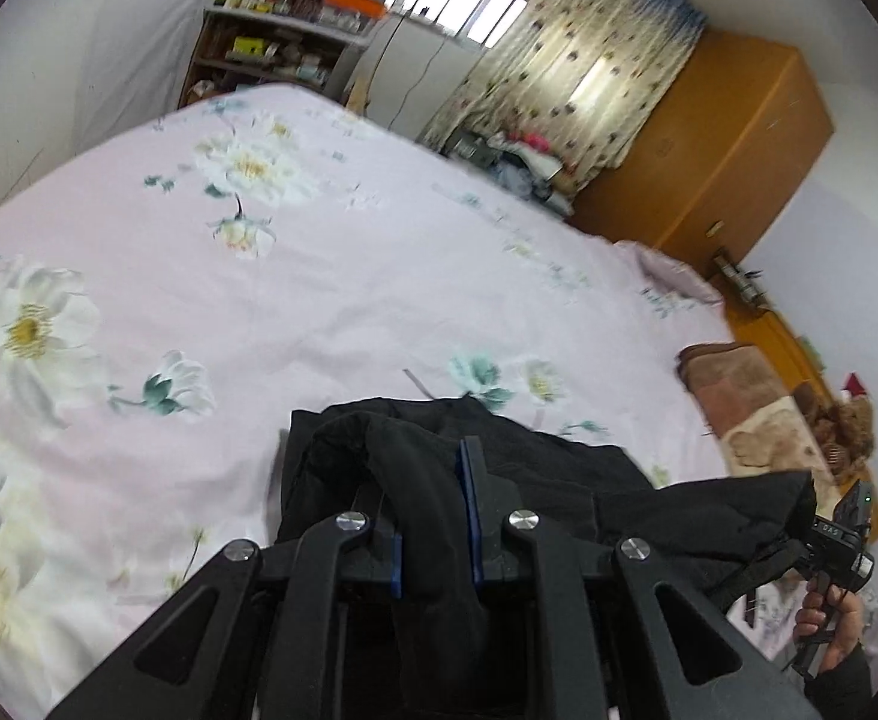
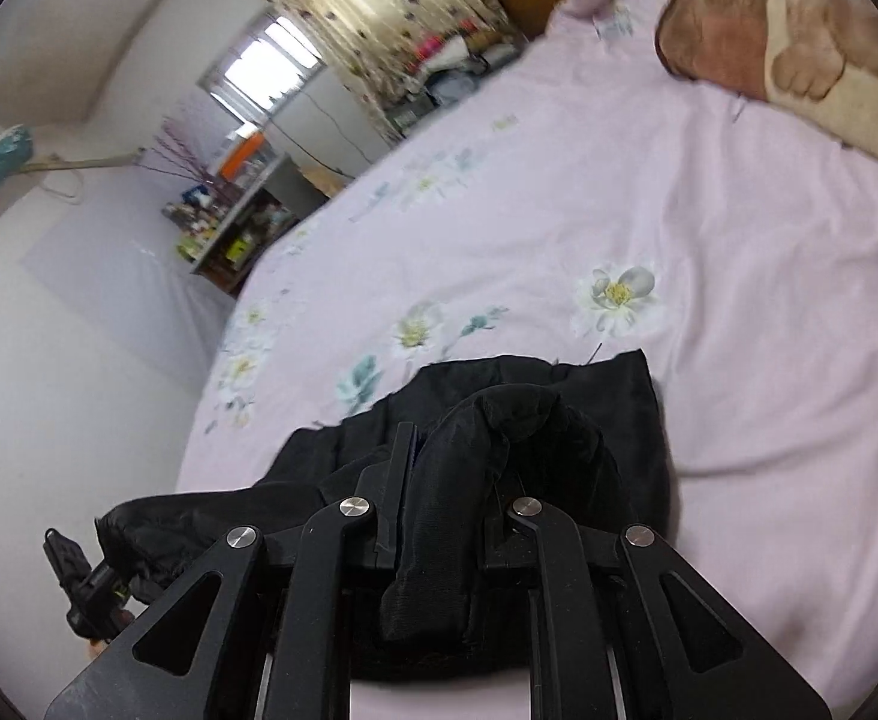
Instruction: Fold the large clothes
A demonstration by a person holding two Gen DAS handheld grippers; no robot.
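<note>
Pink flowered bedsheet (image 1: 379, 276) covers a big bed, with a brown blanket (image 2: 757, 30) at one corner. On the near side lies a black garment (image 2: 589, 396), partly lifted. The left gripper (image 1: 433, 516) pinches a thick bunch of its cloth, and the right gripper (image 2: 451, 492) pinches another bunch, both with jaws narrow. I think this is the carry-over step of a fold. Next, both hands should lay the held edge down flat and even.

The garment (image 1: 559, 480) was matt black cloth, soft and faintly napped. The left tool (image 1: 433, 498) was matt black plastic with shiny metal pins. The bedsheet (image 1: 319, 276) was smooth printed cotton; the wardrobe (image 1: 727, 138) looked like wood.
</note>
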